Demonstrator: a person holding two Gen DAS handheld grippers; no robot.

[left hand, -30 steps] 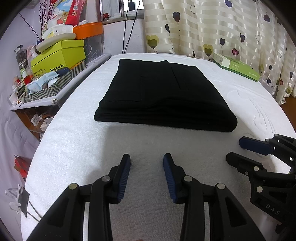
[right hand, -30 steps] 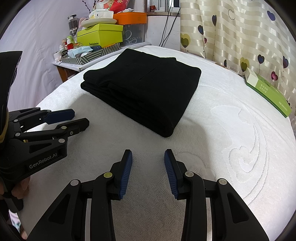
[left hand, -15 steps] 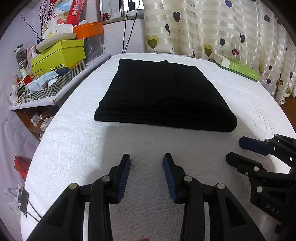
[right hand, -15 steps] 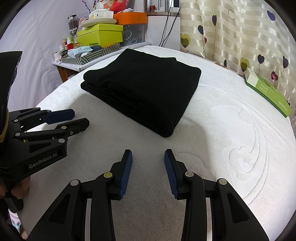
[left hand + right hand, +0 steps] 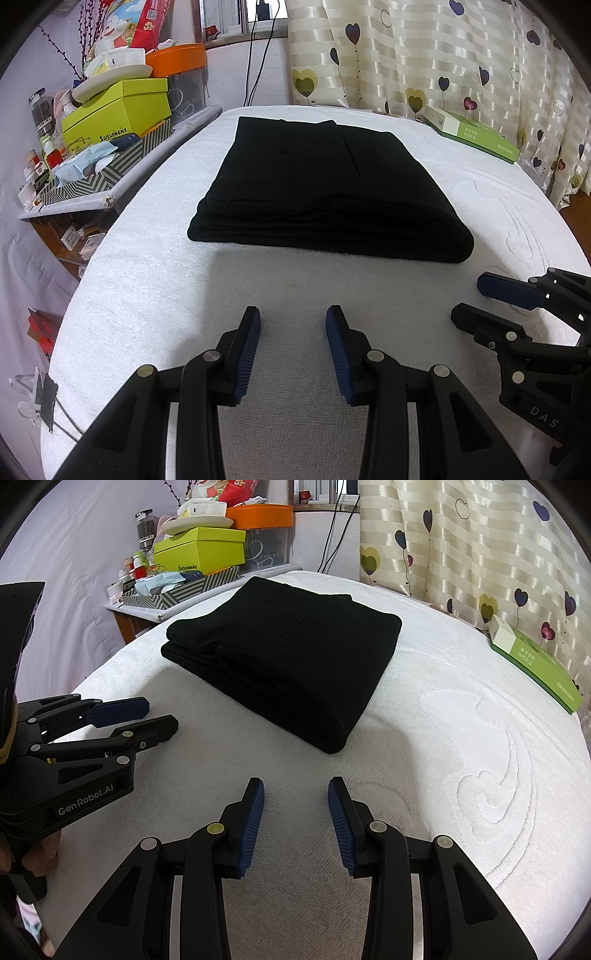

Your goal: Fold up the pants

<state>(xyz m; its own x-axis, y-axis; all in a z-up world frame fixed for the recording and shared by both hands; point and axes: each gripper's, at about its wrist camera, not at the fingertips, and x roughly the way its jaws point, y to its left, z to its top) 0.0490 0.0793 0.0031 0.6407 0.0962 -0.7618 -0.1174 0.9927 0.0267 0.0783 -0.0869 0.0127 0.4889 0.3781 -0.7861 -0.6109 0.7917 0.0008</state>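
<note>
The pants (image 5: 325, 192) are seen as a compact black rectangle of several stacked layers, lying flat on the white bed cover (image 5: 184, 295), clear of both tools. By appearance the folding is judged complete or nearly so; no loose leg or waistband is seen trailing from the stack.

In the left wrist view, the left gripper (image 5: 293, 349) is held above the bare cover with its jaws set moderately apart and nothing between the blue pads. The pants are located at 12 o'clock from it, with the thick folded edge facing the tool. The long axis of that edge runs from 9 o'clock to 3 o'clock across the view. The right gripper (image 5: 484, 299) is seen at 3 o'clock, likewise spread and empty.

In the right wrist view, the right gripper (image 5: 295, 825) is also empty and parted by a similar gap. The stack is found at 11 to 12 o'clock, with its nearest corner pointing toward the tool.

Neither tool is touching the cloth. The near long edge is squarely presented to the left gripper, while only a corner is offered to the right. Should any final squaring be required, it is judged to be an approach toward 12 o'clock, led from the left side.

A green box (image 5: 476, 134) is noted at 1 o'clock, well apart from the stack.
</note>
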